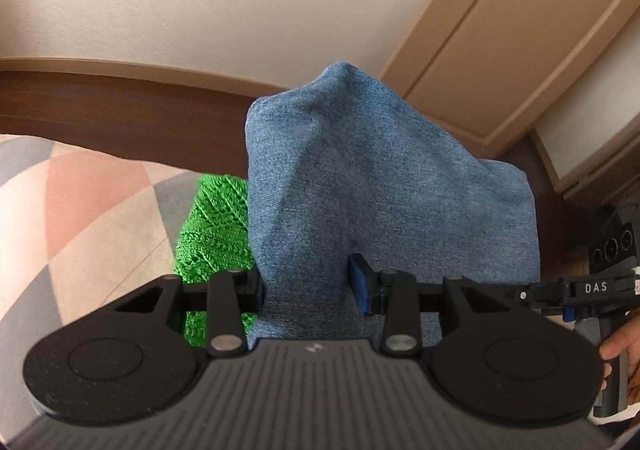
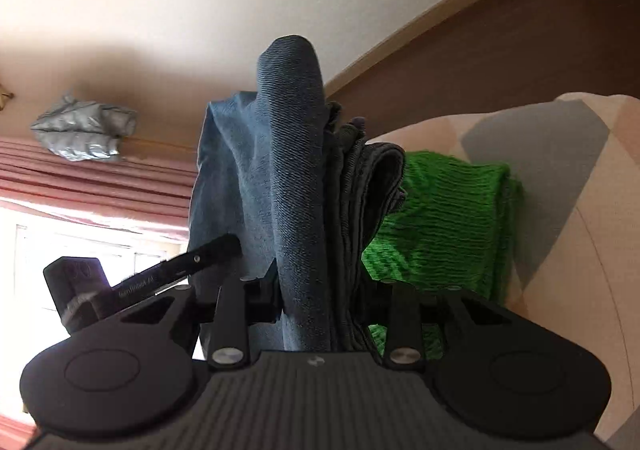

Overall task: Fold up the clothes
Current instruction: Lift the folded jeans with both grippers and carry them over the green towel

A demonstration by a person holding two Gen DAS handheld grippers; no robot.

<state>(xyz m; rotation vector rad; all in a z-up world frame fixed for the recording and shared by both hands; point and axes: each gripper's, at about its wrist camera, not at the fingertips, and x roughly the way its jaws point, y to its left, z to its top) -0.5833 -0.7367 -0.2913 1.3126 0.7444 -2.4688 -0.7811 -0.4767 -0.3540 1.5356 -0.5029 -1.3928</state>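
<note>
A blue denim garment [image 1: 372, 186] rises in a bunched peak in the left wrist view. My left gripper [image 1: 308, 282] is shut on its lower part, one blue pad [image 1: 360, 286] showing at its right side. In the right wrist view my right gripper [image 2: 320, 302] is shut on thick folded layers of the same denim garment [image 2: 292, 170], which stands up between the jaws. The other gripper [image 2: 180, 270] shows at the left, touching the cloth. A green knitted garment [image 1: 212, 234] lies behind the denim; it also shows in the right wrist view [image 2: 440, 218].
A pink, grey and cream patterned cover [image 1: 80, 218] lies under the clothes, also in the right wrist view [image 2: 560, 190]. Dark wood floor [image 1: 120, 110], white wall and a tan door [image 1: 500, 30] stand behind. Pink curtains [image 2: 80, 178] and a bright window [image 2: 80, 258] are at the left.
</note>
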